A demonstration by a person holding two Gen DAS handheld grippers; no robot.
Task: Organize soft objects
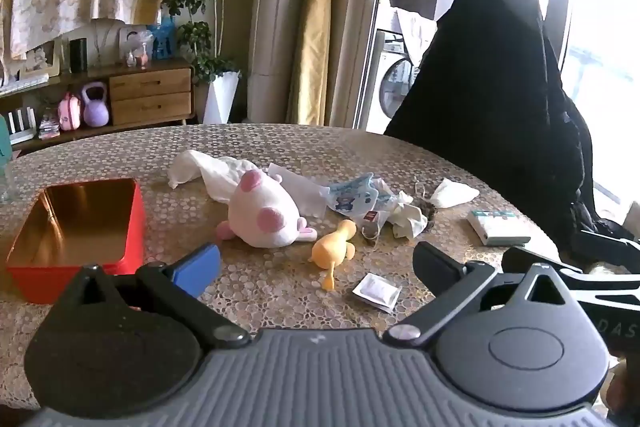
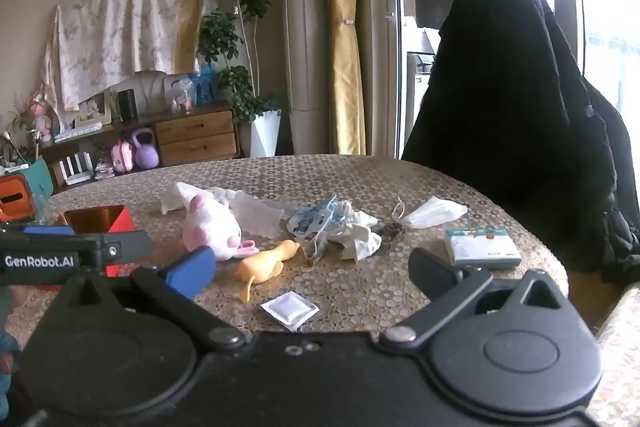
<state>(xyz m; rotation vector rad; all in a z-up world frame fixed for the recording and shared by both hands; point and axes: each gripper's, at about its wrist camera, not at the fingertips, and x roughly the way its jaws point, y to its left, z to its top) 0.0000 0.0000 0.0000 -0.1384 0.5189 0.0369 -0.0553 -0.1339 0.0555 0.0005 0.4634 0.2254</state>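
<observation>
A white and pink plush toy lies mid-table, also in the right wrist view. A yellow soft duck lies just right of it, seen too in the right wrist view. An empty red tin box with a gold inside stands at the left; its corner shows in the right wrist view. My left gripper is open and empty, hovering just short of the duck. My right gripper is open and empty, near the duck and a sachet.
White cloths, crumpled wrappers and tissues, a white sachet, a small green-white box and a plastic bag lie scattered on the table. A chair draped in black cloth stands at the far right edge.
</observation>
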